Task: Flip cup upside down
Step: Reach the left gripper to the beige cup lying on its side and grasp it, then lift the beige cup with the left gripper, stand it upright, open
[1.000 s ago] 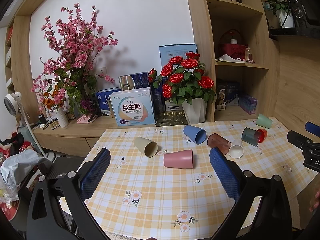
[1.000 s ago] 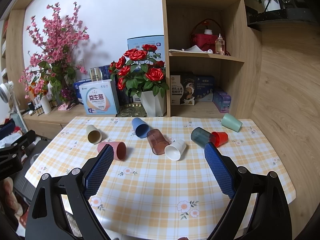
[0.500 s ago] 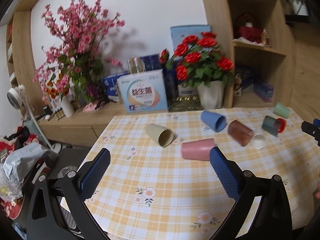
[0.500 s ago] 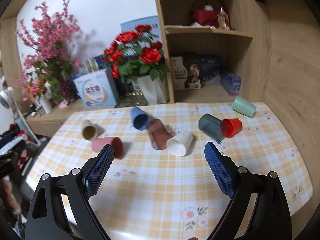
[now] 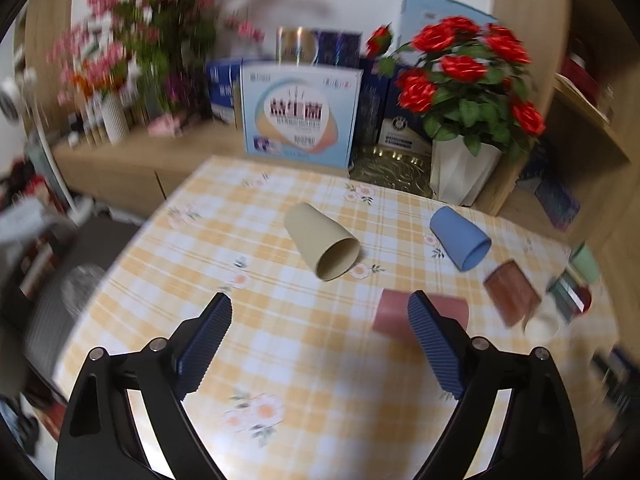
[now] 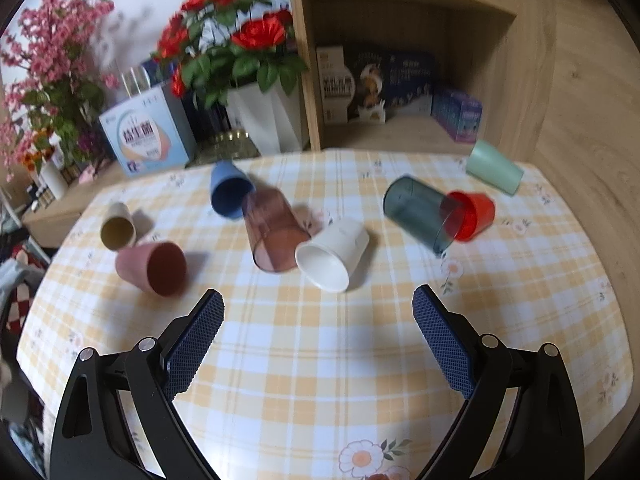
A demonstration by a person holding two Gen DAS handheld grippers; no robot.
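Note:
Several cups lie on their sides on the checked tablecloth (image 6: 320, 380). In the left wrist view a beige cup (image 5: 324, 246) lies ahead of my open, empty left gripper (image 5: 320, 340), a pink cup (image 5: 396, 316) sits just behind its right finger, and a blue cup (image 5: 460, 238) lies further right. In the right wrist view a white cup (image 6: 332, 254) lies ahead of my open, empty right gripper (image 6: 318, 338), with a brown clear cup (image 6: 272, 232), blue cup (image 6: 230, 188), pink cup (image 6: 154, 266), beige cup (image 6: 118, 228), dark teal cup (image 6: 420, 212), red cup (image 6: 468, 214) and green cup (image 6: 494, 166).
A white vase of red roses (image 5: 460, 172) and a blue-white box (image 5: 300, 112) stand behind the table on a wooden sideboard. A wooden shelf unit (image 6: 400, 60) holds boxes at the back right. Pink blossom branches (image 6: 48, 60) stand at the left.
Both grippers have moved forward and tilted down over the table, so the cups look nearer. The left one has closed in on the beige and pink cups. Both stay open.

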